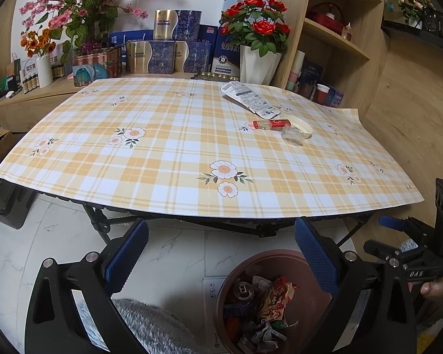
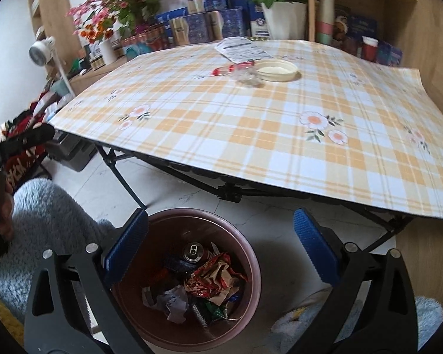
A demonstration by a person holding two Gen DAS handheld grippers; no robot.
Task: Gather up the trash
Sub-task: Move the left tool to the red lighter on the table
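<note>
— Hanging above the bin [image 2: 189,277], the right gripper [image 2: 220,253] stood with its jaws fully apart and nothing between them. The left gripper [image 1: 221,253] was likewise wide apart and empty, short of the table's [image 1: 168,206] near edge.

— Where was the remaining trash?

— On the far right part of the checked tablecloth [image 1: 162,153]: a printed paper packet [image 1: 249,100], a small red tube [image 1: 271,124], a crumpled clear plastic cup [image 1: 294,135] and a shallow cream lid [image 1: 301,124]. The tube, cup and lid lay touching or just beside one another; the packet sat a little behind them.

— How would they handle?

— All judged light. The packet looked thin and limp, best pinched at a raised edge. The clear cup was flimsy and would likely crush further; a grip across its body should serve. The tube appeared stiff but smooth and could roll, so it should be taken across its middle. The lid was rigid and flat, and its rim was the only sensible hold.

— And the bin?

— A round brownish bin on the tiled floor in front of the table, partly filled: a drink can [image 2: 193,250], a crumpled red and gold wrapper [image 2: 215,277], balled white paper [image 2: 171,303] and other scraps I could not identify. Room remained.
</note>
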